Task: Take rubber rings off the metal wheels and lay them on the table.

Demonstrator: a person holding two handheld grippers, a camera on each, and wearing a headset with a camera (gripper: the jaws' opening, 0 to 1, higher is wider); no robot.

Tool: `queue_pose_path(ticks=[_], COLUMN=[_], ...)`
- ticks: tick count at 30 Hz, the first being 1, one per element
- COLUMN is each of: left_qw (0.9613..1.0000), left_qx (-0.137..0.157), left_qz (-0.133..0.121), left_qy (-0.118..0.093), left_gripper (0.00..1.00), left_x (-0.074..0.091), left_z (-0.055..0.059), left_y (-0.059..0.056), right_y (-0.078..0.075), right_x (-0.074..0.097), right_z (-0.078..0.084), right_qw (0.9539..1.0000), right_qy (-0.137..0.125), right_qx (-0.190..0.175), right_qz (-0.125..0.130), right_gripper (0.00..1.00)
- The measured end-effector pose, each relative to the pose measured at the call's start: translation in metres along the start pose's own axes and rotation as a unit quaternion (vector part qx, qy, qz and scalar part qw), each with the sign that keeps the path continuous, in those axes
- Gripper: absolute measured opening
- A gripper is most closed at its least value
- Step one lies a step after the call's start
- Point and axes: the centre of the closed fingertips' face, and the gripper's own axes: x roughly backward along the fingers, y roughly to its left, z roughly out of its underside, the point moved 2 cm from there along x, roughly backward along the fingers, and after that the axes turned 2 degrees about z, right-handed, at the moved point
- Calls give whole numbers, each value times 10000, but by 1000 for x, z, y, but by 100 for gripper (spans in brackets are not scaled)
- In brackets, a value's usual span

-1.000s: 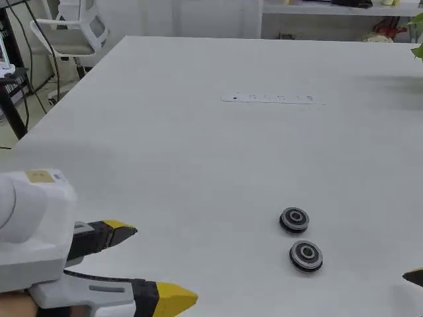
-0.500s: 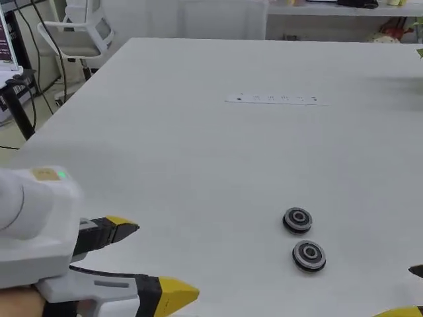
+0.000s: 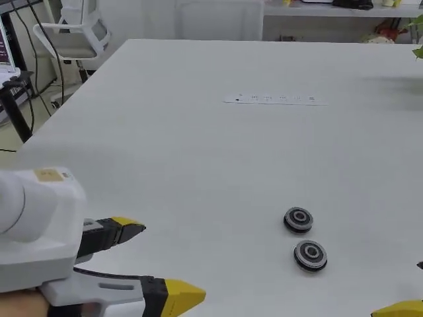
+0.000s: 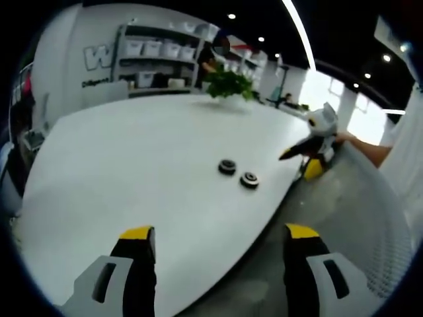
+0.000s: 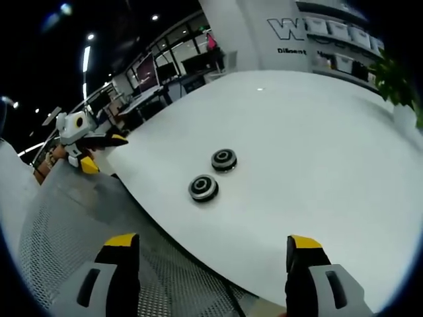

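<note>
two metal wheels lie flat on the white table (image 3: 198,145), at about 4 o'clock from the middle of the head view. the far wheel (image 3: 298,220) and the near wheel (image 3: 310,255) sit just beside each other without touching, the near one at 5 o'clock of the far one. each carries its dark rubber ring (image 3: 309,267) round the rim, and no ring lies loose on the table.

the left gripper (image 3: 155,264) hangs at 7 o'clock in the head view, well apart from the wheels. its yellow-tipped jaws are spread wide with nothing between them. in the left gripper view the same jaws rise at 7 and 5 o'clock, and the wheels lie ahead between them, toward 12 o'clock. bare tabletop runs all the way from the jaws to the wheels.

the right gripper (image 3: 411,287) just enters the head view at 4 o'clock, near the table edge, a yellow tip and a dark tip apart from each other. in the right gripper view its jaws stand wide and empty, with the wheels ahead at 12 o'clock and the table edge between.

a flat white strip (image 3: 274,99) lies on the table at 12 o'clock of the wheels, well apart. an office chair (image 3: 73,30) stands off the table at 10 o'clock. a green plant (image 4: 228,84) stands at the table's far end in the left gripper view.
</note>
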Motion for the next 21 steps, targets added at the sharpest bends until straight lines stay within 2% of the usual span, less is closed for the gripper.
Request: queue_pose_path(ticks=[15,21], left_qw=[10000,9999], left_qx=[5,70], left_qz=[-22,-39], left_qy=[-31,-114], left_gripper=[81,81], left_x=[0,1], left_z=[-1,-3], left_y=[1,2], right_y=[2,3], right_x=[-2,-1], right_z=[0,-1], right_qw=[10000,9999], right_qy=[13,21], right_qx=[20,87], right_qz=[-96,-119], right_gripper=[91,91])
